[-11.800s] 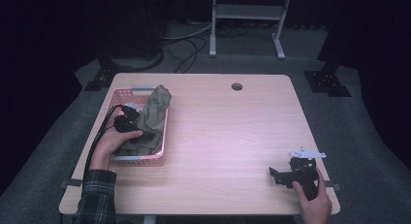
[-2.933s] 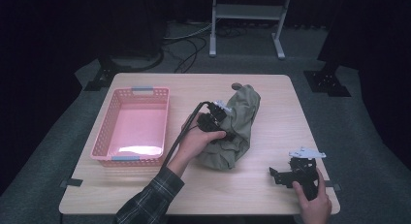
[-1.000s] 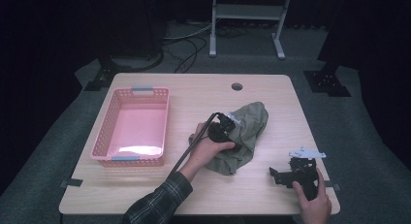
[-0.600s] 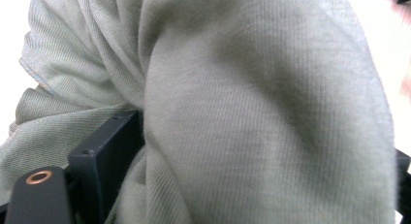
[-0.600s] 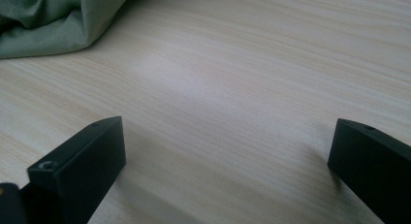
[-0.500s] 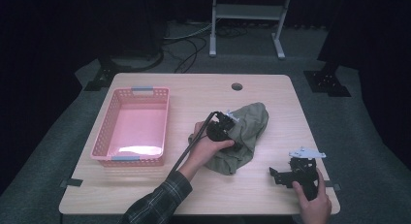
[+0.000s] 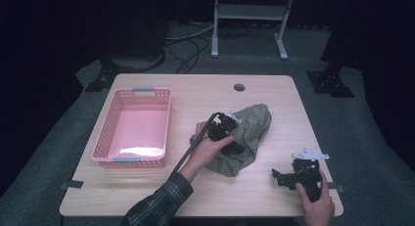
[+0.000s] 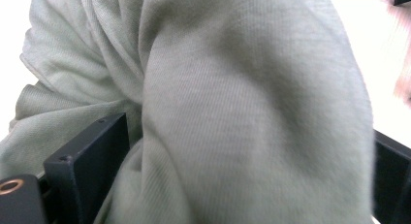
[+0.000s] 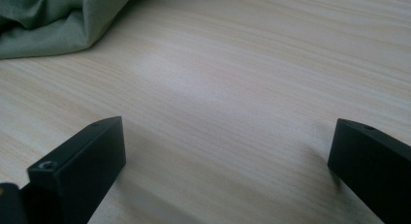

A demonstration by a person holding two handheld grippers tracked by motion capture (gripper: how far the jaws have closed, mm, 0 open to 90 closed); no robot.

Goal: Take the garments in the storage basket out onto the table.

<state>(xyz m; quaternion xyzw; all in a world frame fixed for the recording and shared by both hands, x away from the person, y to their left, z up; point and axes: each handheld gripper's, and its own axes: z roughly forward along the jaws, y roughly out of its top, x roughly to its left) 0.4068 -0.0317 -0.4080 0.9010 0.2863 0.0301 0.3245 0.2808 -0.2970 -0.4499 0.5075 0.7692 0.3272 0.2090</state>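
A crumpled olive-green cloth (image 7: 249,130) lies on the wooden table (image 7: 195,196), right of centre. My left gripper (image 7: 234,138) rests on the cloth's left side. In the left gripper view its jaws (image 8: 242,151) stand wide apart; they have just been opening, and a thick fold of the cloth (image 8: 232,88) bulges between them. My right gripper (image 7: 280,176) sits on the table near the front right corner, held by a hand. It is open (image 9: 232,136) over bare wood, and the cloth's edge (image 9: 53,25) lies farther off at the upper left.
An empty pink plastic basket (image 7: 132,159) stands on the left half of the table. A round cable hole (image 7: 239,87) is near the far edge. A metal stand (image 7: 244,11) and cables lie on the dark floor beyond.
The cloth has gone from the basket to the table right of centre, carried by my left gripper. Over the last second the hand and the cloth have stayed put. The right gripper has not moved.
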